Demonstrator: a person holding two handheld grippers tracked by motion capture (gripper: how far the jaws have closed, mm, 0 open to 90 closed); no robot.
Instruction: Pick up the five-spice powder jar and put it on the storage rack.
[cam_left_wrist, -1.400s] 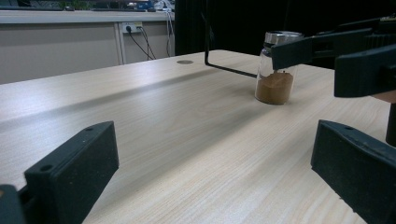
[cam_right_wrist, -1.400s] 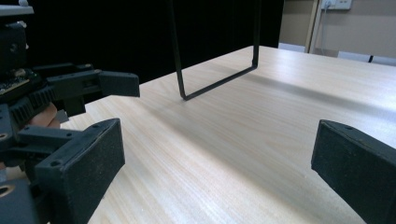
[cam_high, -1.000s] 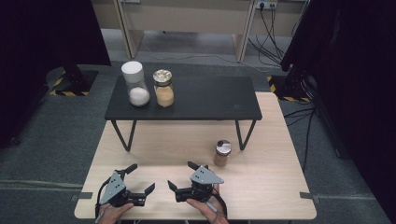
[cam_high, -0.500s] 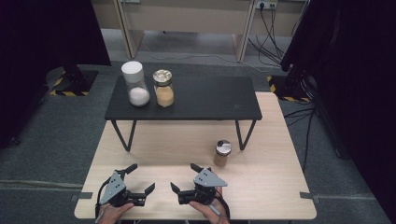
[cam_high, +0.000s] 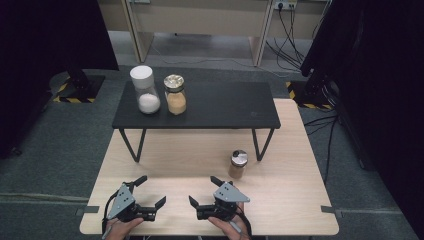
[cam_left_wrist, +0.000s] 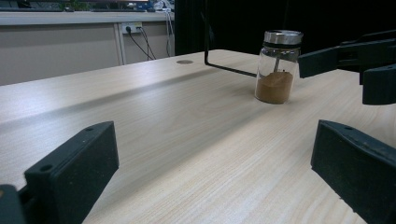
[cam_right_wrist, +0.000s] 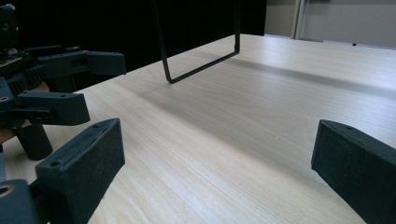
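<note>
Holding both wide open and empty, your left hand-held gripper (cam_high: 149, 191) and right hand-held gripper (cam_high: 205, 190) face each other on the pale wooden table (cam_high: 280, 200); small brown-powder glass jar (cam_high: 238, 164) stands near, beside the black metal stand (cam_high: 200, 107).

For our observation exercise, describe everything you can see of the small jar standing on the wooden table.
The small jar is clear glass with a shiny metal lid, about a third full of brown powder. It stands upright on the wooden table, beside a leg of the black shelf, ahead of the right gripper. Nothing grips it.
</note>
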